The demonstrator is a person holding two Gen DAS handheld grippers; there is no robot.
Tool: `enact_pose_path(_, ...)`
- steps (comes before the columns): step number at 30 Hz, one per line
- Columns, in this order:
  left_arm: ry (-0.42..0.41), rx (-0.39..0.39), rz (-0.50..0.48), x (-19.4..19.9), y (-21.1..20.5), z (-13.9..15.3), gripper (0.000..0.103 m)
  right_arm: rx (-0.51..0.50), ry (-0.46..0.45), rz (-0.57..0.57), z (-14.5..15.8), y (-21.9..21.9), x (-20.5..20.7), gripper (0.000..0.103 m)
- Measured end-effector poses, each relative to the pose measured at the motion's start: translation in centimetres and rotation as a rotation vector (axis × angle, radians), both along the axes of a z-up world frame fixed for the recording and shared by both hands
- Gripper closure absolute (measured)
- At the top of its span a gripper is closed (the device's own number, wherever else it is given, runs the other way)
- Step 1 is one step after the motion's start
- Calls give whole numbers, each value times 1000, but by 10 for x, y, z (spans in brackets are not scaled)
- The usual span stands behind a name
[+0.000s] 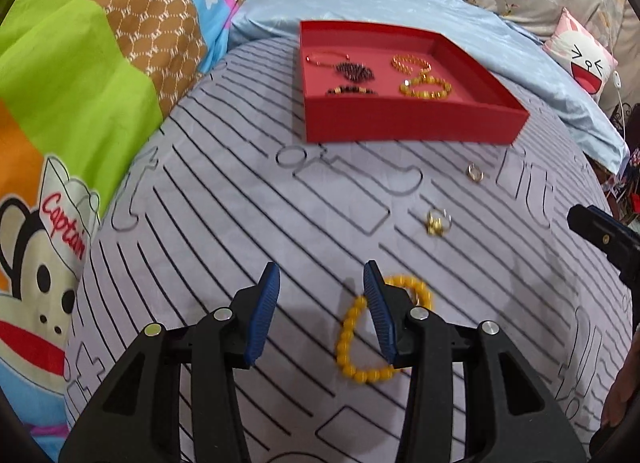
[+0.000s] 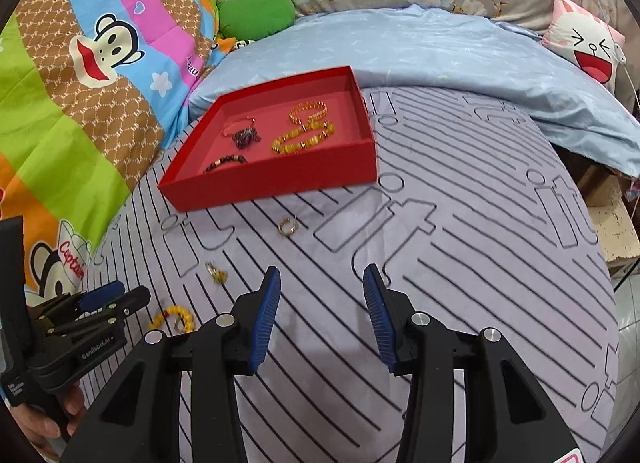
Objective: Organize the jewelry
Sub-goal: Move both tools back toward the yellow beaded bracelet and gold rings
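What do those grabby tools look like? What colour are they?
Both look alike. The left tool and the right tool have two blue fingers with tiny ridges, like little paddles. These sit on chunky black plastic arms with round silver bolts. From the right view, the left tool's black side carries small white lettering, too small to read surely. No cables show.
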State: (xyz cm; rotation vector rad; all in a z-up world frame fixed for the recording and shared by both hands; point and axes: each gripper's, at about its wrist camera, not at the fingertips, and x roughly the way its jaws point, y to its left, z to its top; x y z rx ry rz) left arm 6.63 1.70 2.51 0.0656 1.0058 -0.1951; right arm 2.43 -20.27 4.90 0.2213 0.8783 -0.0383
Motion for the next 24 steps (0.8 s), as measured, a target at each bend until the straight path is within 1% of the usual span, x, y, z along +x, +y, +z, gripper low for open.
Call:
enact_pose_path(8, 32, -1, -20, -15, -4, -19, 62, 17, 34, -19, -13, -4, -16, 60)
enact_pose_path(12, 12, 8, -40, -22, -10, -20, 63, 17, 41, -15, -17, 0, -19, 60)
enact_pose_path(13, 10, 5, -45, -22, -11, -20, 68, 19, 42, -13, -17, 1, -20, 60)
enact_pose_path(14, 8, -4, -52, -24, -12, -19, 72, 20, 42, -10, -18, 2, -20, 60)
enact_pose_path(16, 8, -18, -62, -25, -13, -19, 82, 18, 45, 0, -18, 7, -20, 60)
enact_pose_path(17, 10, -23, -64, -25, -14, -19, 85, 18, 47, 9, -19, 10, -19, 60)
enact_pose_path(19, 19, -50, -75, -25, -13, -19, 96, 15, 47, 21, -19, 15, -19, 60)
enact_pose_path(21, 28, -71, -81, -25, -12, -19, 96, 11, 49, 38, -20, 20, -18, 60)
enact_pose_path(24, 34, -80, -85, -26, -12, -18, 96, 5, 53, 61, -22, 29, -14, 60)
